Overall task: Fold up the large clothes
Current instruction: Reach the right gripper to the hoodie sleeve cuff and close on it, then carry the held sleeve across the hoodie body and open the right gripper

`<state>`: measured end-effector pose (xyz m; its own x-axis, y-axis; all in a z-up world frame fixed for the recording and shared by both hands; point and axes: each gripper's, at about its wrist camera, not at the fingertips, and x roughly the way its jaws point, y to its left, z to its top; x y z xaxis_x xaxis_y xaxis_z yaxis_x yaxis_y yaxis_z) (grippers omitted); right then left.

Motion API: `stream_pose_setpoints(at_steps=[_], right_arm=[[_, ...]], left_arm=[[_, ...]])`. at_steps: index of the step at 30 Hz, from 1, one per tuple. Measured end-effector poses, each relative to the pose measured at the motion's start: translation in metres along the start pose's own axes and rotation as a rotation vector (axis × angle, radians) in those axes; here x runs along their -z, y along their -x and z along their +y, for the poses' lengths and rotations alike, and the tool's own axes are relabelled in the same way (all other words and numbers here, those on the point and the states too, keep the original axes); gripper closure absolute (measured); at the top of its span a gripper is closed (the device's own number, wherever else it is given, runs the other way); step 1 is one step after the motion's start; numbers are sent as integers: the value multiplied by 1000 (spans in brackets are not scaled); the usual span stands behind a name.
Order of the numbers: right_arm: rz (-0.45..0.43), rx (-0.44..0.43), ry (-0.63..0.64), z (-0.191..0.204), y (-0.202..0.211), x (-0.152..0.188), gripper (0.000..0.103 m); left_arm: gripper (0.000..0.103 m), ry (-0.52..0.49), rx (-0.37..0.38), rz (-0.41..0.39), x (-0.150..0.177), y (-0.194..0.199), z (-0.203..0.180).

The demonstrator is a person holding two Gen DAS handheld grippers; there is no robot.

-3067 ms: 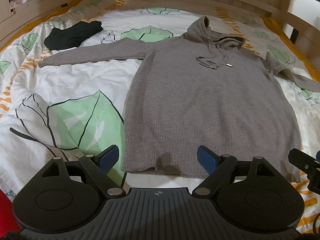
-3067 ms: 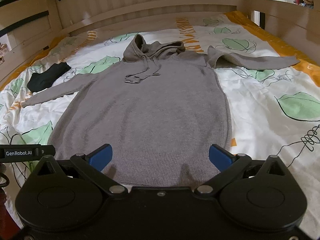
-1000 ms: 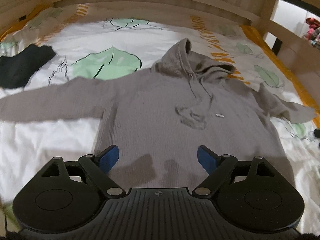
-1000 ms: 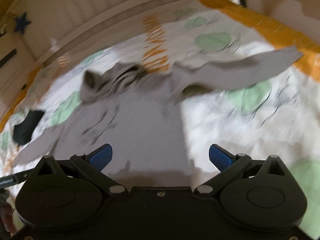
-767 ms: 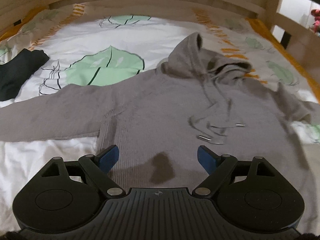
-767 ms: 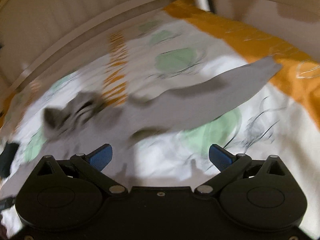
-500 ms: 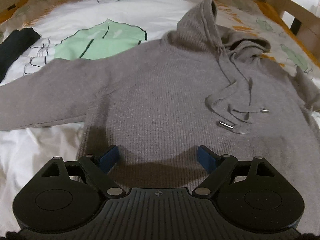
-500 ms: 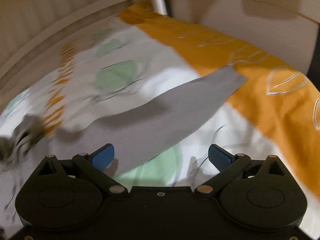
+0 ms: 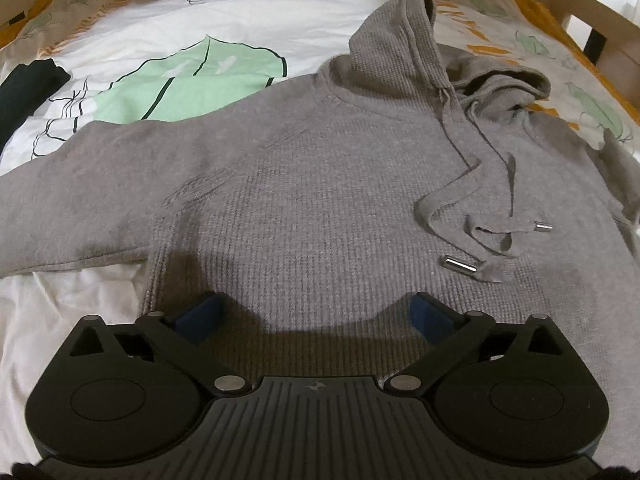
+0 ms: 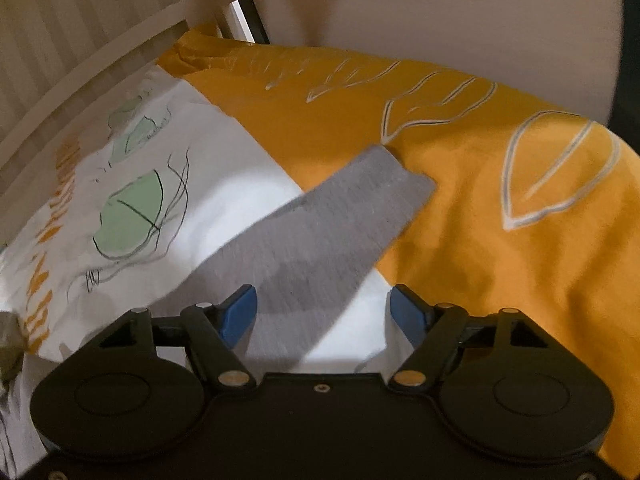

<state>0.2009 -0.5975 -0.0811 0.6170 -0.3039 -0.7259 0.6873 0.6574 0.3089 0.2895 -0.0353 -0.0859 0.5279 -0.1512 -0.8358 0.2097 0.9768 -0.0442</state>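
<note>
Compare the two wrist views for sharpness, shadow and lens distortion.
Left wrist view: sharp knit on the grey hoodie, a dark shadow just ahead of the left gripper, bed rails bowed by the fisheye. Right wrist view: motion-smeared hoodie sleeve and duvet cover, dim, corners vignetted.

left gripper (image 9: 316, 306) lowered onto hoodie (image 9: 320, 200) chest, jaws widening, right gripper (image 10: 322, 312) narrowing over sleeve (image 10: 320, 232)

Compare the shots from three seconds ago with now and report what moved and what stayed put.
Both grippers left the hem. The left gripper moved up over the grey hoodie chest, jaws just opened wider, gripping nothing. The right gripper swung to the outstretched sleeve, jaws just closing with it between them, not yet pinched. The hoodie lies flat as before, the black garment unmoved on the bedsheet.
</note>
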Motion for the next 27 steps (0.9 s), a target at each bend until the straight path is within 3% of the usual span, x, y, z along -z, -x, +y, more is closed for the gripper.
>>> stream_pose_setpoints(at_steps=[4, 6, 7, 8, 18, 27], right_arm=[[-18, -24, -40, -4, -8, -7, 43], [-22, -24, -58, -7, -10, -9, 58], [-24, -25, -62, -8, -11, -11, 76], [-24, -31, -69, -10, -10, -11, 79], [-97, -78, 25, 26, 40, -32, 82], [-160, -229, 247, 140, 122, -33, 82]], left_arm=[[0, 1, -3, -10, 2, 0, -1], [0, 0, -5, -12, 2, -1, -1], [0, 0, -5, -11, 1, -1, -1], [0, 1, -5, -6, 0, -1, -1], [2, 15, 25, -14, -9, 16, 1], [2, -3, 91, -67, -26, 55, 8]])
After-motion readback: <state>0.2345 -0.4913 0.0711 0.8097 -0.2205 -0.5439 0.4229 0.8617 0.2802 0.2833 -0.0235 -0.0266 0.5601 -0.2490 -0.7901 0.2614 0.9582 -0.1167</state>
